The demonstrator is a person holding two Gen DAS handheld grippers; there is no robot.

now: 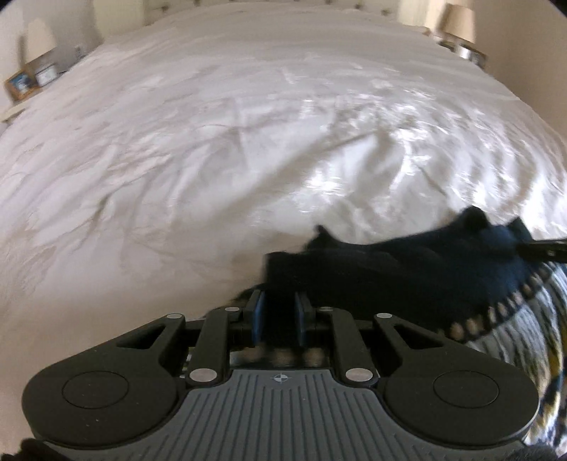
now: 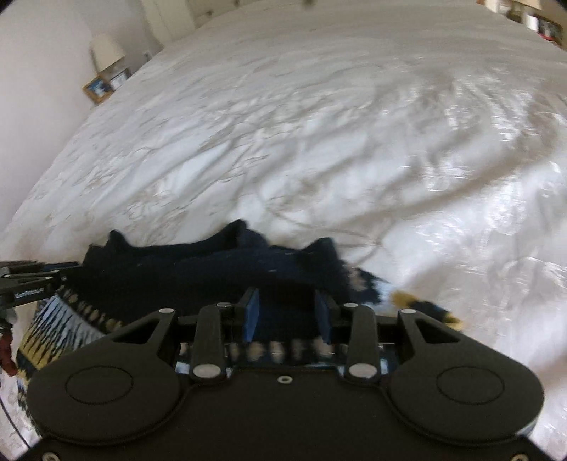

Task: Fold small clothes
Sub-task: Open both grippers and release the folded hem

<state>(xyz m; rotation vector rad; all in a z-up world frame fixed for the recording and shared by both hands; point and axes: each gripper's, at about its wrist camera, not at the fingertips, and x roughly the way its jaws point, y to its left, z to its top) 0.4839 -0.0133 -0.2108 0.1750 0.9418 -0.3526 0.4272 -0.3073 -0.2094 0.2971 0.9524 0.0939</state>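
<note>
Both grippers, left [image 1: 277, 312] and right [image 2: 287, 314], pinch one dark edge of the patterned sweater [image 2: 219, 264], held raised above the white bed [image 2: 319, 149]. I judge a fold is under way; next I must carry that edge across evenly and lay it flat. Lamps [image 1: 459, 25] stand at 1 o'clock, well apart; nothing blocks me.

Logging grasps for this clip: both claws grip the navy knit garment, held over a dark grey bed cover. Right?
Not quite: the bed cover is white, not dark grey, as both wrist views show. The rest holds: the left claw and right claw each grip the navy knit garment over it.
</note>
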